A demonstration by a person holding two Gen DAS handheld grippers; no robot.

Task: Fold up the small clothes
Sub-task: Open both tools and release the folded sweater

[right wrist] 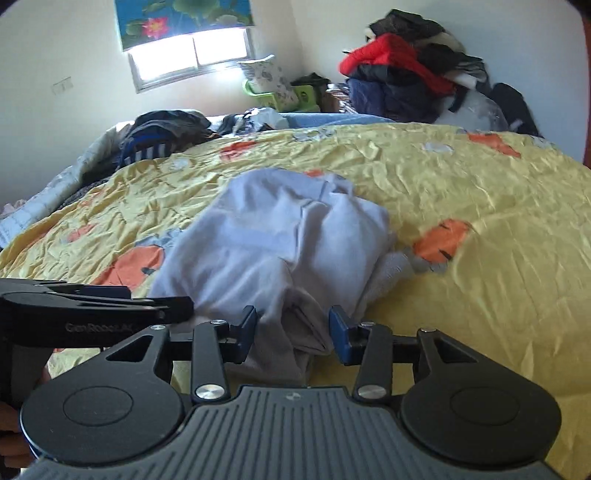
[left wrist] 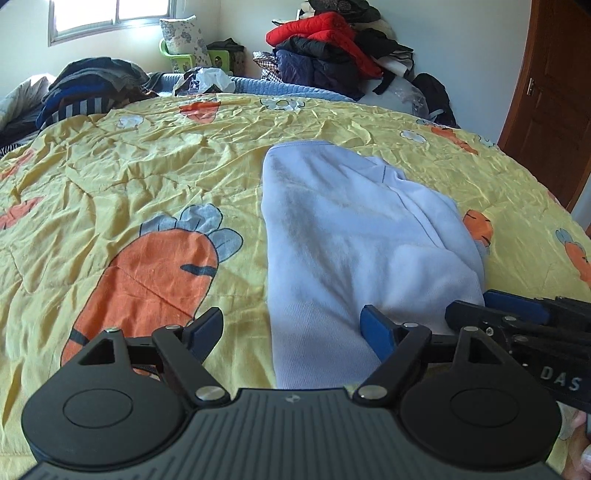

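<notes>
A yellow quilt [left wrist: 155,177] printed with orange carrots [left wrist: 147,280] and small white flowers covers the bed, creased all over. On it, right of centre in the left wrist view, lies the garment [left wrist: 343,236], a pale lilac piece folded into a long strip running from near to far, with a bunched layer along its right side.

The left gripper [left wrist: 293,332] stands with its jaws spread wide over the near end of the garment; the cloth lies between the blue pads [left wrist: 376,330] but they do not press it. The right gripper [right wrist: 293,332] has its jaws parted about halfway, with a gathered fold of the garment's near right corner rising between them; neither pad squeezes it. In the left wrist view the right gripper shows at the right edge [left wrist: 517,317], just beside the left one.

Beyond the quilt's far edge runs a blue blanket [left wrist: 295,88]. At the far left sits a heap of dark clothes [left wrist: 92,85]; at the far right a taller pile [left wrist: 332,44] with a red jacket on it leans in the corner. A window [left wrist: 110,14] is set in the white far wall, with a floral pillow [left wrist: 184,40] and a green chair [left wrist: 181,59] below it. A brown door [left wrist: 546,103] stands at the right. In the right wrist view a lotus blind [right wrist: 184,18] hangs above the window.
</notes>
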